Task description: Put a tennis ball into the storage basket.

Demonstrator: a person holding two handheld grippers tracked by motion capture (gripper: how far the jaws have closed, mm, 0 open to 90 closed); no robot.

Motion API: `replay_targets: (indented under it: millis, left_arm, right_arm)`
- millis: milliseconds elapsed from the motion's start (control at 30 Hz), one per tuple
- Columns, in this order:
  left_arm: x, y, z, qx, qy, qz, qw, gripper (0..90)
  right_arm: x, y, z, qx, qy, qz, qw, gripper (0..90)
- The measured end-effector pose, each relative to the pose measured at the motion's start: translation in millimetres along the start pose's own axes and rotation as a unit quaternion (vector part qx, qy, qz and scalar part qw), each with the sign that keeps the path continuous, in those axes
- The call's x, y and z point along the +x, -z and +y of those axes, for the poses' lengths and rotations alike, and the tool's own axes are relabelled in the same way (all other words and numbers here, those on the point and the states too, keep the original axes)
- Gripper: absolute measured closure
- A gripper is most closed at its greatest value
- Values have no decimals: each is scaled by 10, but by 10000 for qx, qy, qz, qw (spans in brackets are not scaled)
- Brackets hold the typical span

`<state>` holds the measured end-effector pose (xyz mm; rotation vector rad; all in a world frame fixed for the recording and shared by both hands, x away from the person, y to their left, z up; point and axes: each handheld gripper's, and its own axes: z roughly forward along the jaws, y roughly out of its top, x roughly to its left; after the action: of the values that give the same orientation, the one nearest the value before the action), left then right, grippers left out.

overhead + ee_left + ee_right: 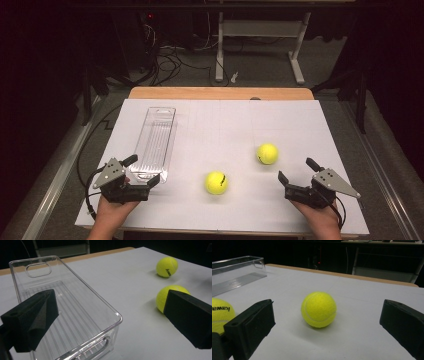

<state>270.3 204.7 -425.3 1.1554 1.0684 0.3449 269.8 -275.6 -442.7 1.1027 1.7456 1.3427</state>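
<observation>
At the lower left of the high view, the left tongs (pixel 146 170) rest on the white desk (pixel 300 125) with their jaws spread wide and nothing between them, the near end of the clear plastic bin (pixel 159 131) sitting just ahead of their tips. The bin lies lengthwise, running from the left tongs up toward the upper left of the sheet, and it holds nothing; in the left gripper view its near wall (pixel 110 327) stands between the two black jaws, which suggests this hand waits beside the bin to steady it or to receive something over its rim. Toward the middle of the high view, low down, the nearer tennis ball (pixel 216 183) sits loose on the desk, well apart from the bin. A little right and higher lies the farther tennis ball (pixel 267 154), also untouched. At the lower right, the right tongs (pixel 296 170) are likewise held fully apart and empty, pointing up and left at the balls. In the right gripper view the farther ball (pixel 319 309) sits centred in the gap between the jaws, some way ahead of them, so this hand looks lined up to move in and pick that ball first, probably for the bin.
</observation>
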Motion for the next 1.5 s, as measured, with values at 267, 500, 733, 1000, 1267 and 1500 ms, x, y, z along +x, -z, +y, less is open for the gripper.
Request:
replay_targets:
  millis: [267,500,733,1000,1267,1500]
  left_arm:
    - [1,-8,-16,49,-58,13,10000,7]
    - [56,53,-4,475,-478,-28,9977,8]
    - [4,-29,-11,19,15,54,10000,7]
    - [17,-6,-12,43,-40,93,9999,7]
    - [33,16,9,12,-54,163,9999,7]
    - [42,11,25,-11,-43,228,9997,8]
  right_arm:
    - [-1,-36,-15,13,-20,-12,10000,2]
    - [-4,-58,-10,13,-46,-7,10000,2]
    - [-25,-69,-28,5,-78,-44,10000,2]
    - [-8,-87,-26,68,33,-38,10000,2]
    - [7,-96,-27,141,38,-40,9999,2]
    - [-13,-97,-35,176,26,-57,9998,2]
